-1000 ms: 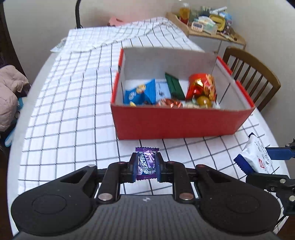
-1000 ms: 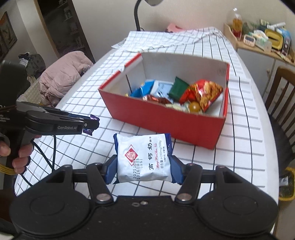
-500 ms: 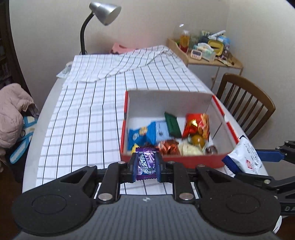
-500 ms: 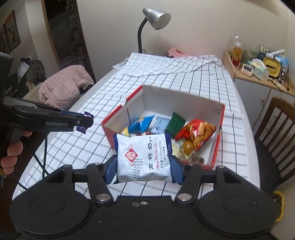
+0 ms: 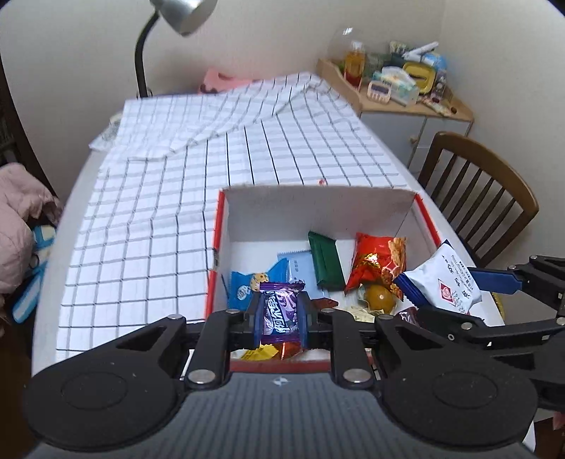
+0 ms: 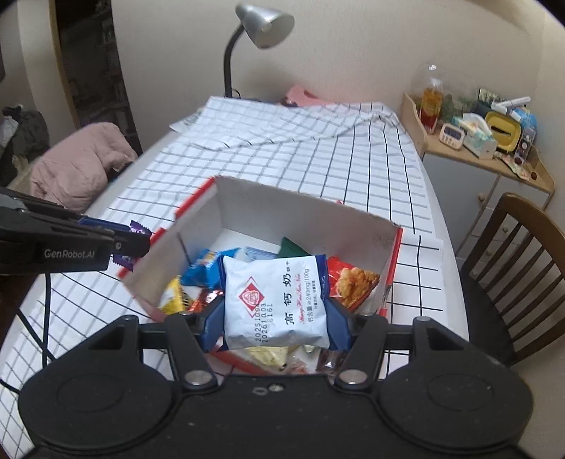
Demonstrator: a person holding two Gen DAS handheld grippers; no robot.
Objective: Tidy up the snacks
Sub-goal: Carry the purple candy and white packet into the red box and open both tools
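Holding the purple candy (image 5: 281, 313) by its middle, my left tongs (image 5: 281, 315) hung over the red box (image 5: 216, 226). It seemed light, slippery. My right tongs (image 6: 275, 310) squeezed the soft white pouch (image 6: 277, 300) at both edges, above the box too.

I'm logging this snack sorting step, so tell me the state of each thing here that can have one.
left gripper: shut on the purple candy, held above the box.
right gripper: shut on the white milk packet, held above the box.
red box: open, partly filled with snacks.
desk lamp: looks off.
chair: unoccupied.
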